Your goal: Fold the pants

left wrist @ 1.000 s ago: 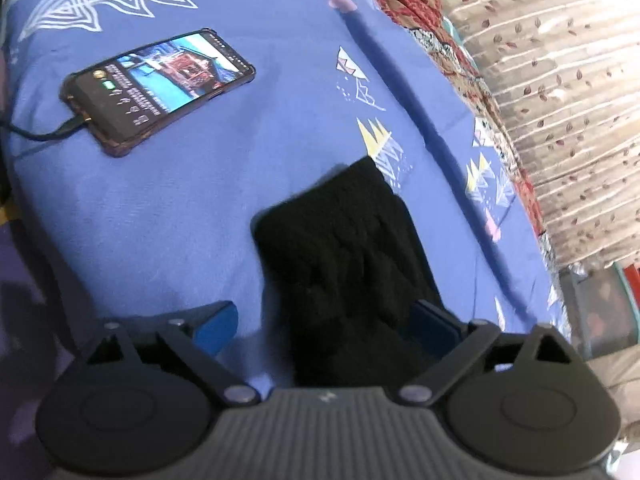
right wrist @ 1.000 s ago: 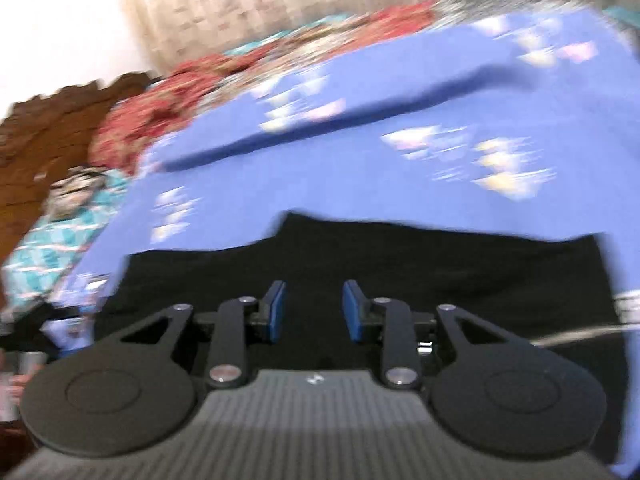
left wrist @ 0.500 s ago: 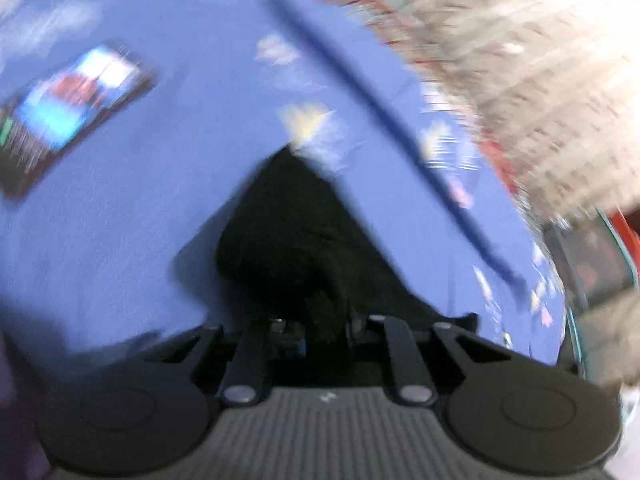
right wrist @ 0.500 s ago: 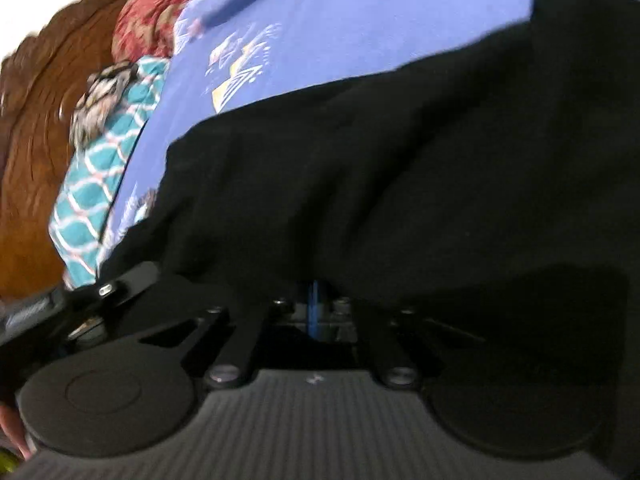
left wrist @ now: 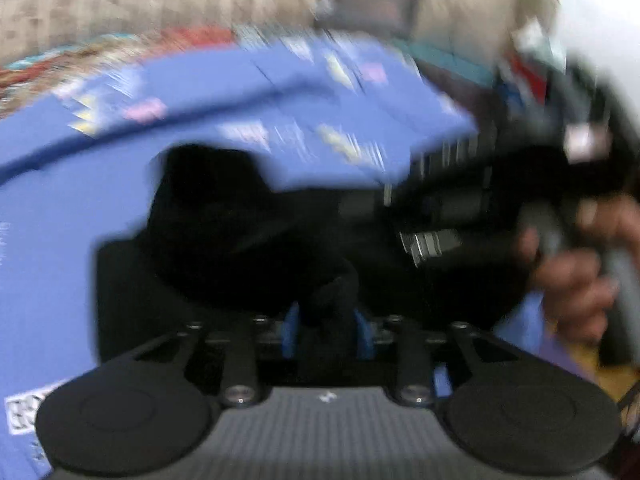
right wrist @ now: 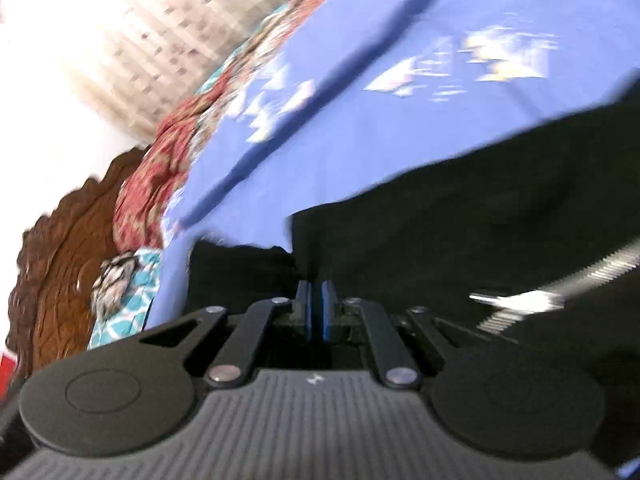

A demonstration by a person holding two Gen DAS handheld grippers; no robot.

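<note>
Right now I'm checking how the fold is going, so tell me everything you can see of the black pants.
The black pants are soft, matte, dark fabric, bunched and partly lifted off the blue patterned bedsheet. A gathered bunch sits between the left gripper, whose jaws are opening. In the right wrist view the pants spread across the sheet, with an edge at the right gripper, jaws opening slightly. Blur hides seams and waistband.

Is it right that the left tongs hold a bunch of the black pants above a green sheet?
Not quite: the sheet is blue, not green, as the left wrist view shows. The left tongs do have a bunch of the black pants between them, though they are opening.
</note>
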